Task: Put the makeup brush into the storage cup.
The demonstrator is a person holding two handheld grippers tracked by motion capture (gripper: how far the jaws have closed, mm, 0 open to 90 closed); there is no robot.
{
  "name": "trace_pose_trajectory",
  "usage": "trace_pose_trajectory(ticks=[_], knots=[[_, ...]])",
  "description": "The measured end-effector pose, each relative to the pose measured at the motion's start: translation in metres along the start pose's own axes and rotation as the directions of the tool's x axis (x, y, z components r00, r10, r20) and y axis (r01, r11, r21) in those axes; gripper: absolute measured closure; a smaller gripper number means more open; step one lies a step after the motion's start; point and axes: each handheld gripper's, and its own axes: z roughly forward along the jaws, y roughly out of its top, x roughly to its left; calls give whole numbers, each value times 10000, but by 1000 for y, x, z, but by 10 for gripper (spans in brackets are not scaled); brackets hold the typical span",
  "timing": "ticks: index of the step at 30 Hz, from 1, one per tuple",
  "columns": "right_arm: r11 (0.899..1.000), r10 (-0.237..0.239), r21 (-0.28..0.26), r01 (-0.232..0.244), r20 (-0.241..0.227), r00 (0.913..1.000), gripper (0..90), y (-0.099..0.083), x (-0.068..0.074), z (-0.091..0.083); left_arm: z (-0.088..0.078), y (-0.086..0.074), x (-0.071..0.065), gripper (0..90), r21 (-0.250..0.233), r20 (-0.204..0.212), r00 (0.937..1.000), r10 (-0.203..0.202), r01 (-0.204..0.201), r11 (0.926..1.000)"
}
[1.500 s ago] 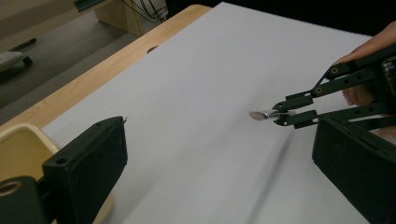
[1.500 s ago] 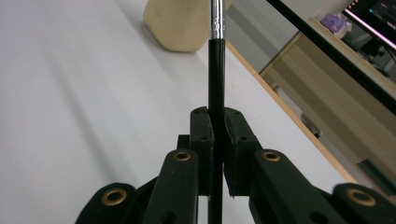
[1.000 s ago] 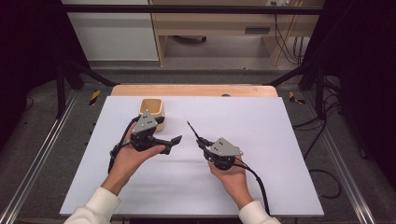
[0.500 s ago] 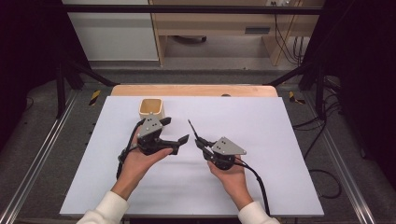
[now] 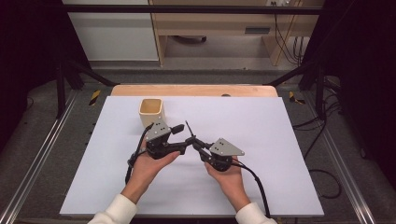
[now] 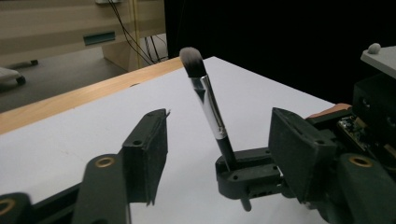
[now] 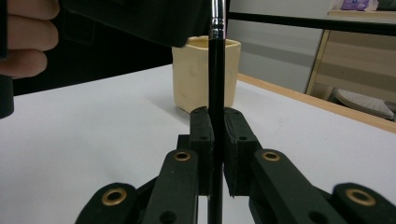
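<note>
Black jaws of the right gripper (image 7: 212, 140) are pressed together on the dark handle of a makeup brush (image 6: 208, 100), which stands up from them with its silver ferrule and soft grey bristle tip uppermost. From the high view the brush (image 5: 190, 132) slants up and away from the right gripper (image 5: 198, 143) toward the middle of the white table (image 5: 280, 140), its tip leaning toward the far edge. Beside it sits the left gripper (image 5: 183, 134), held in the person's left hand (image 5: 149, 163) — its jaws have just been closing, and they stand either side of the brush without pressing on it. In the left gripper view one pad stands clearly to the left of the shaft and the other to the right, with bare table showing between. A cream-coloured cup (image 5: 151, 112) rests on the table just beyond the left gripper, upright and open at the top — in the right gripper view it stands directly behind the brush handle.
</note>
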Motion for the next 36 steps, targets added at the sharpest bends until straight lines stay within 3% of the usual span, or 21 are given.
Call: trace_pose_trajectory(ticks=[11, 25, 27, 33, 36], knots=[[9999, 72, -96, -73, -156, 9999, 835, 2, 2, 0, 9, -9, 0, 641, -51, 217, 9980, -588, 589, 9983], [10000, 10, 18, -9, -236, 9997, 833, 1, 4, 1, 8, -11, 0, 813, -104, 517, 9968, -603, 610, 9981], [10000, -55, 50, 57, -249, 9997, 827, 1, 5, 2, 7, -10, -1, 830, -143, 534, 9975, -459, 467, 9988], [9991, -247, 346, 259, -335, 9991, 687, 1, 6, 1, 4, -7, 0, 833, -354, 160, 9991, -396, 401, 9986], [9976, -401, 550, 416, -281, 9988, 606, 1, 7, 0, 1, -6, 2, 833, -276, -94, 9998, -162, 159, 9995]])
